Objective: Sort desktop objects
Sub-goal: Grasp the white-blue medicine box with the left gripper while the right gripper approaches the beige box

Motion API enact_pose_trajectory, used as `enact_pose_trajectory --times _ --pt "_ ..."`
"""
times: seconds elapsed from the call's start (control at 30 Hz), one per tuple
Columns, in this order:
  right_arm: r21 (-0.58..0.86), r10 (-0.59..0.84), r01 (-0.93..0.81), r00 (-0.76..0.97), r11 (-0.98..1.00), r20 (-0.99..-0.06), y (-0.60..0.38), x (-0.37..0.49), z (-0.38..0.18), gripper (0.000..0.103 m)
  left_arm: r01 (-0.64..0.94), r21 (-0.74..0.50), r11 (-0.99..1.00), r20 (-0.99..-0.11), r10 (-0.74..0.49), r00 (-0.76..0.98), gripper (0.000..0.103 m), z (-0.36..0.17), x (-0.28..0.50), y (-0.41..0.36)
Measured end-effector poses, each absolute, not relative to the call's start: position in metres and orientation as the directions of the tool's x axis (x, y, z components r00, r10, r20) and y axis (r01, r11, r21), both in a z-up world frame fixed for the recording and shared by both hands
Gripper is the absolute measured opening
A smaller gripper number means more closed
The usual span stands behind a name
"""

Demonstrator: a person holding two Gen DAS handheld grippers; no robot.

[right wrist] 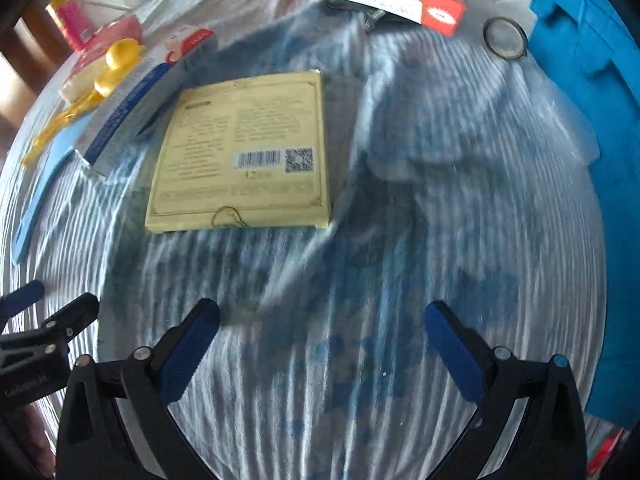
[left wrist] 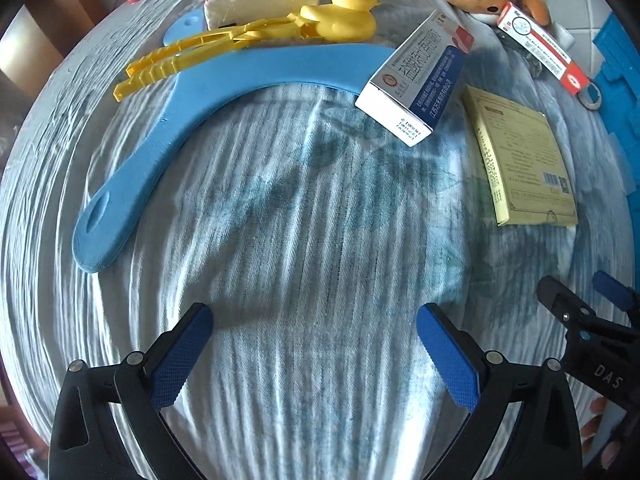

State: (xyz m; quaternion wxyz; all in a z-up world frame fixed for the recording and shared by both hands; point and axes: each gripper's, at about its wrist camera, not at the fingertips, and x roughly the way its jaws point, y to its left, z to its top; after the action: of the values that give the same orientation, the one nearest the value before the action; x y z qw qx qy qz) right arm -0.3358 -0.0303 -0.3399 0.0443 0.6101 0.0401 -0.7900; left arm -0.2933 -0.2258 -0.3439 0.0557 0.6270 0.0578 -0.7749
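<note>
Both hand-held grippers hang wide open and hold nothing over the cloth-covered table (left wrist: 304, 240). The right hand-held gripper (right wrist: 322, 340) sits nearest the flat yellow booklet (right wrist: 244, 156), which lies ahead and slightly left of it, spine running away. From the left hand-held gripper (left wrist: 314, 344), the blue-and-white medicine box (left wrist: 416, 80) lies farther ahead-right, angled, resting against the blue curved board (left wrist: 224, 96). Beyond lies the yellow duck (left wrist: 344, 12).

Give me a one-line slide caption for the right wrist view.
Open right gripper hovers over striped cloth, facing a flat yellow box.
</note>
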Motion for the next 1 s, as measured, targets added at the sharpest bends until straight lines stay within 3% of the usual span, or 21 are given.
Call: enact_pose_trajectory --times 0.17,0.27,0.3,0.33,0.37,0.43,0.63,0.67,0.7,0.77,0.8,1.0 --pt "-0.005 -0.027 0.126 -0.255 -0.992 -0.967 -0.027 -0.334 -0.338 0.103 0.153 -0.016 -0.988 -0.957 -0.029 -0.288 0.102 -0.338 -0.277 -0.225" --pt "0.06 -0.091 0.127 -0.255 -0.99 -0.963 -0.016 -0.336 -0.327 0.1 0.158 -0.025 -0.987 -0.953 -0.024 -0.303 0.059 -0.319 -0.286 -0.229" --pt "0.082 -0.112 0.127 -0.255 -0.989 -0.96 -0.012 -0.336 -0.324 0.095 0.156 -0.029 -0.987 -0.944 -0.025 -0.328 0.059 -0.308 -0.292 -0.23" --pt "0.104 -0.133 0.127 -0.255 -0.986 -0.958 -0.008 -0.337 -0.32 0.082 0.154 -0.032 -0.988 -0.935 -0.025 -0.353 0.06 -0.298 -0.297 -0.231" --pt "0.125 -0.154 0.127 -0.255 -0.984 -0.955 -0.004 -0.338 -0.317 0.077 0.149 -0.032 -0.988 -0.926 -0.027 -0.376 0.065 -0.289 -0.303 -0.231" --pt "0.153 -0.186 0.137 -0.272 -0.979 -0.944 0.002 -0.344 -0.306 0.076 0.121 -0.013 -0.993 -0.909 -0.038 -0.414 0.073 -0.28 -0.322 -0.225" --pt "0.191 -0.235 0.161 -0.334 -0.968 -0.913 0.007 -0.371 -0.283 0.064 0.007 0.04 -0.999 -0.9 -0.039 -0.435 0.076 -0.301 -0.377 -0.199" --pt "0.196 -0.241 0.163 -0.337 -0.967 -0.91 0.008 -0.375 -0.282 0.06 0.005 0.042 -0.999 -0.906 -0.04 -0.422 0.074 -0.309 -0.386 -0.196" --pt "0.201 -0.247 0.166 -0.338 -0.966 -0.908 0.008 -0.379 -0.282 0.059 0.019 0.064 -0.998 -0.91 -0.067 -0.41 0.063 -0.317 -0.387 -0.197" --pt "0.207 -0.256 0.177 -0.324 -0.962 -0.911 0.005 -0.384 -0.286 0.047 0.032 0.102 -0.994 -0.899 -0.106 -0.425 0.053 -0.321 -0.383 -0.198" --pt "0.205 -0.254 0.18 -0.323 -0.962 -0.912 0.006 -0.386 -0.288 0.047 0.034 0.111 -0.993 -0.891 -0.115 -0.439 0.047 -0.32 -0.378 -0.2" --pt "0.143 -0.193 0.169 -0.331 -0.975 -0.924 0.015 -0.399 -0.3 0.046 0.082 0.027 -0.996 -0.905 -0.059 -0.42 0.043 -0.305 -0.335 -0.234"
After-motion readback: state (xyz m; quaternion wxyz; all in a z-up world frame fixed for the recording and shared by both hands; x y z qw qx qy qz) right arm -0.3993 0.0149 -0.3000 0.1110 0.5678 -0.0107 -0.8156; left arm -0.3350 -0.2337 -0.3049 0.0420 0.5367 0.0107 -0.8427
